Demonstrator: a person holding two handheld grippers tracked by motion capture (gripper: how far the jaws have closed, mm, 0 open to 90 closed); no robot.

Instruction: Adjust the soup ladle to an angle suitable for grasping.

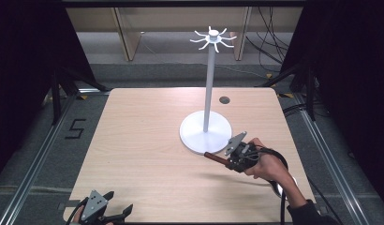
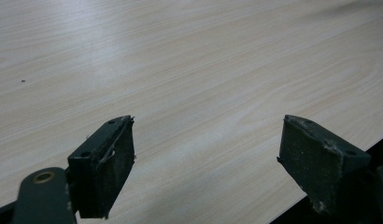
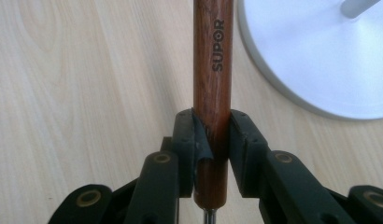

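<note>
My right gripper (image 3: 212, 130) is shut on the red-brown wooden handle (image 3: 213, 60) of a utensil marked SUPOR; both pads press its sides near the handle's lower end. In the high view the right gripper (image 1: 231, 161) hovers just in front of the white stand's round base (image 1: 195, 136), and the handle (image 1: 216, 158) points left. A shiny metal end (image 1: 276, 187) shows behind the hand. The stand's thin pole (image 1: 208, 84) rises to a ring of hooks (image 1: 212, 38). My left gripper (image 1: 119, 202) rests open at the table's near left edge, with nothing between its jaws (image 2: 206, 158).
The light wooden table (image 1: 148, 140) has a small dark round hole (image 1: 224, 100) behind the stand. The stand's base (image 3: 320, 60) lies close to the right of the held handle. Black cables trail from the right gripper past the table's right edge.
</note>
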